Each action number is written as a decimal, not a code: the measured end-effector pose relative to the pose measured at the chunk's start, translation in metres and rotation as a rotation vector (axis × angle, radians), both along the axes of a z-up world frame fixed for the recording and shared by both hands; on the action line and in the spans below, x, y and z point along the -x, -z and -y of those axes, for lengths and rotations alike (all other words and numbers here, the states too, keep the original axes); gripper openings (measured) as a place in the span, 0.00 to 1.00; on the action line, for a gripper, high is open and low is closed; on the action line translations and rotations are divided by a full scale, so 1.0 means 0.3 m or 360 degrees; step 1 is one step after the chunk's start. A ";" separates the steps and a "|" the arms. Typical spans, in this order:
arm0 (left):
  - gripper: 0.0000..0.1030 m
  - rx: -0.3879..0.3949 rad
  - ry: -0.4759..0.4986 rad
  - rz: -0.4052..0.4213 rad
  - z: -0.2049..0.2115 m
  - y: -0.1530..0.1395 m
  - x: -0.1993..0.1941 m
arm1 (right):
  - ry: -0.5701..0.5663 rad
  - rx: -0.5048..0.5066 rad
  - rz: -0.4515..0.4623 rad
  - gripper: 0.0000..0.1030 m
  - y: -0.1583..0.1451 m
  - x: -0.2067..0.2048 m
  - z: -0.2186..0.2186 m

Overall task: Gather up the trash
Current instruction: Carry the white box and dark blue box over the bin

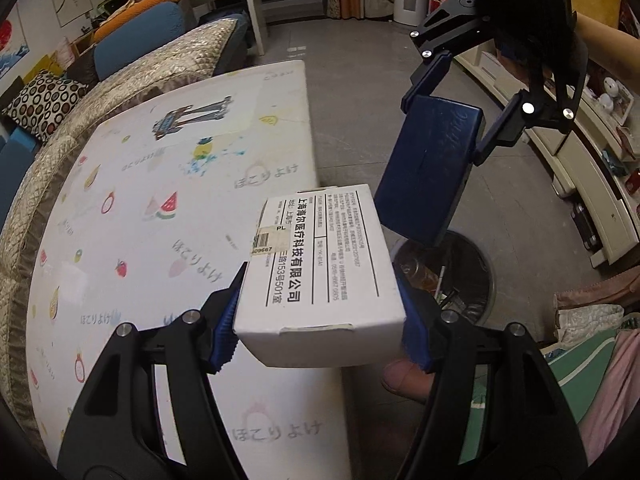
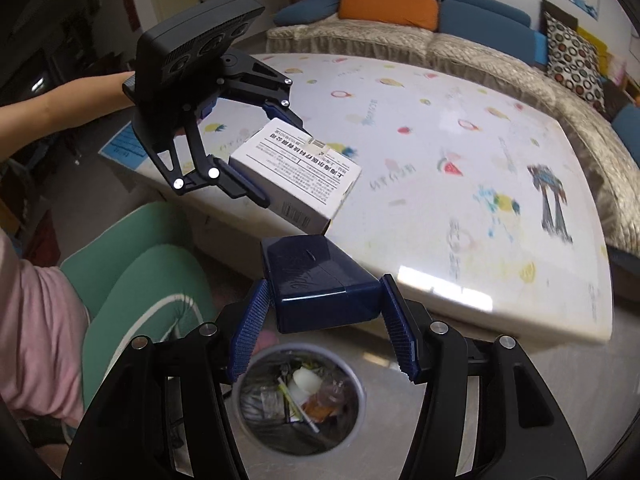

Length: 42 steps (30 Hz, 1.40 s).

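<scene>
Right now my left gripper point(image 1: 320, 320) is clamped on a white box point(image 1: 320, 272), the blue ribbed pads pressing its two long sides. The box carries black printed text and a small barcode sticker on its upper face. It is held in the air over the near edge of the table point(image 1: 160, 200), whose white cloth is printed with fruit and a robot drawing. From the right wrist view the same box point(image 2: 296, 176) juts out past the table's edge point(image 2: 480, 240), tilted with one corner down.

My right gripper point(image 2: 324, 320) grips a dark blue box point(image 2: 320, 280) between its pads, both fingers pressed against its sides. In the left wrist view that blue box point(image 1: 432, 168) hangs just beside the white one, a little higher and to its right, the two near each other but apart.

Below both sits a round trash bin point(image 2: 300, 400) on the grey floor, just beside the table. It already holds litter: something white, a clear bottle, a straw and scraps. The blue box hangs above the bin's rim, and in the left wrist view the bin point(image 1: 476, 276) shows past the white box's right side.

A sofa point(image 2: 440, 40) with blue and orange cushions runs behind the table.
</scene>
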<state>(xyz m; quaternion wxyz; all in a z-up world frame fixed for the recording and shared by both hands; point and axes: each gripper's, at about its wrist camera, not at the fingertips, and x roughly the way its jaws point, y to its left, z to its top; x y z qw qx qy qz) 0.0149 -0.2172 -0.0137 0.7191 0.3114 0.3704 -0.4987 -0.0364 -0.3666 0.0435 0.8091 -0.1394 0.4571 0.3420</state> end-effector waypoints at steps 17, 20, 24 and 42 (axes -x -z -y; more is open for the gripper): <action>0.62 -0.0139 0.0275 -0.0090 0.342 0.247 0.243 | 0.0309 -0.0036 -0.0236 0.56 0.266 0.319 0.279; 0.62 -0.0167 0.0292 -0.0127 0.362 0.299 0.269 | 0.0350 -0.0042 -0.0286 0.55 0.330 0.345 0.297; 0.62 -0.0219 0.0318 -0.0174 0.383 0.364 0.288 | 0.0384 -0.0039 -0.0344 0.55 0.405 0.383 0.315; 0.62 -0.0421 0.0373 -0.0233 0.468 0.593 0.326 | 0.0483 -0.0066 -0.0558 0.55 0.735 0.442 0.295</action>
